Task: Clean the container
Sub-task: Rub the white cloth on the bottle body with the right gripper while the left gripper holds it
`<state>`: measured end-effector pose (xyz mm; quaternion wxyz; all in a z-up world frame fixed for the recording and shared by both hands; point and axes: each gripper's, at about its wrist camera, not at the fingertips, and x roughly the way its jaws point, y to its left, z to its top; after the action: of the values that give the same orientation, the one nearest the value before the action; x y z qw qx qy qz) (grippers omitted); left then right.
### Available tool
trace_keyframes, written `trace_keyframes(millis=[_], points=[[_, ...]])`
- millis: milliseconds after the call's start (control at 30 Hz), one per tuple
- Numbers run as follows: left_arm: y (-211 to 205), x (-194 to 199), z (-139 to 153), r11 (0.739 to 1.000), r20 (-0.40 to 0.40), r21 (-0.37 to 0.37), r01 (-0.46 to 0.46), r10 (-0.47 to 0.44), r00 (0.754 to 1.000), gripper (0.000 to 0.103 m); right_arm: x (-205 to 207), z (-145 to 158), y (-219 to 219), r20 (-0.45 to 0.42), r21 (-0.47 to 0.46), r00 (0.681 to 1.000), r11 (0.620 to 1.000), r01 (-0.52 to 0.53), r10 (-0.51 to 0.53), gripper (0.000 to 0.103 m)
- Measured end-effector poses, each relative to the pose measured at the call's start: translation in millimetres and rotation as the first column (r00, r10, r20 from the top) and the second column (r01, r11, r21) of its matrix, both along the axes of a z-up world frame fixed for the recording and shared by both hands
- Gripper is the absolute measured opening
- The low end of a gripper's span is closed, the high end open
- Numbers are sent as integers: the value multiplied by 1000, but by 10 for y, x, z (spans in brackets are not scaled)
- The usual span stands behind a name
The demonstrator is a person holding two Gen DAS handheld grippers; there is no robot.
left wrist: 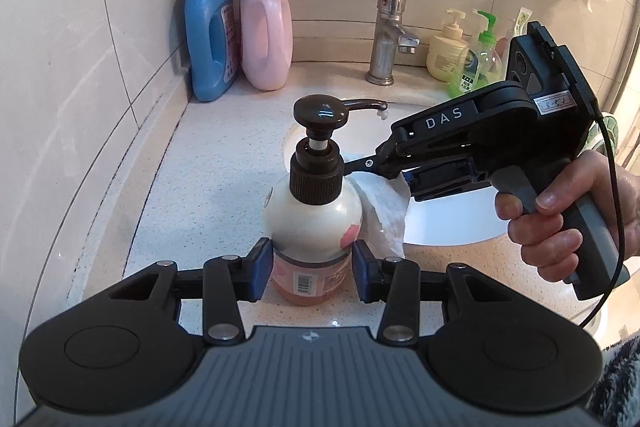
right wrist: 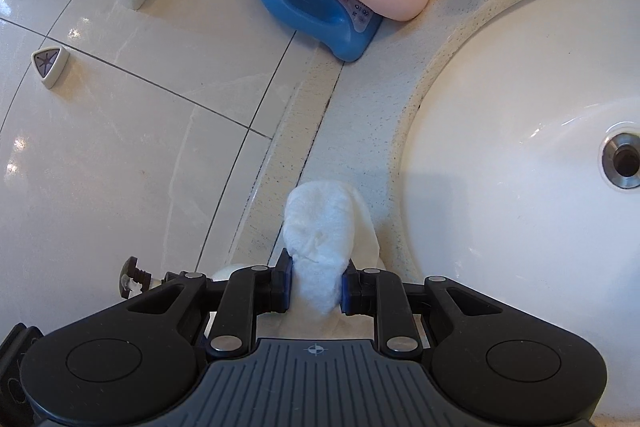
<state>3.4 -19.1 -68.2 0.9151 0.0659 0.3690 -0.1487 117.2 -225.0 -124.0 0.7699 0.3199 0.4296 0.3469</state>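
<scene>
A pump bottle (left wrist: 312, 215) with a white body, pink label and dark brown pump stands upright on the speckled counter. My left gripper (left wrist: 308, 267) is shut on its lower body. My right gripper (right wrist: 316, 287) is shut on a crumpled white paper towel (right wrist: 320, 235). In the left wrist view the right gripper (left wrist: 380, 167) comes in from the right and holds the towel (left wrist: 384, 211) against the bottle's right shoulder. In the right wrist view only the bottle's pump head (right wrist: 134, 277) shows at the lower left.
A white sink basin (right wrist: 500, 147) with a drain lies right of the bottle. A chrome faucet (left wrist: 384, 35) stands behind it. A blue jug (left wrist: 210, 31) and a pink pump jug (left wrist: 266, 27) stand at the back left by the tiled wall. Two soap bottles (left wrist: 460, 51) stand at the back right.
</scene>
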Motion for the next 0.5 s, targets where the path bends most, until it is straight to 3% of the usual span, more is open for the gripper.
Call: trace_keyframes(millis=[267, 500], points=[[27, -31, -19, 1000, -9, -5, 4, -4, 1000, 52, -217, 73, -30, 26, -53, 1000, 999, -3, 5, 24], [17, -67, -26, 1000, -9, -6, 19, -19, 1000, 52, -215, 198, -127, 72, -25, 997, 1000, -2, 4, 24]])
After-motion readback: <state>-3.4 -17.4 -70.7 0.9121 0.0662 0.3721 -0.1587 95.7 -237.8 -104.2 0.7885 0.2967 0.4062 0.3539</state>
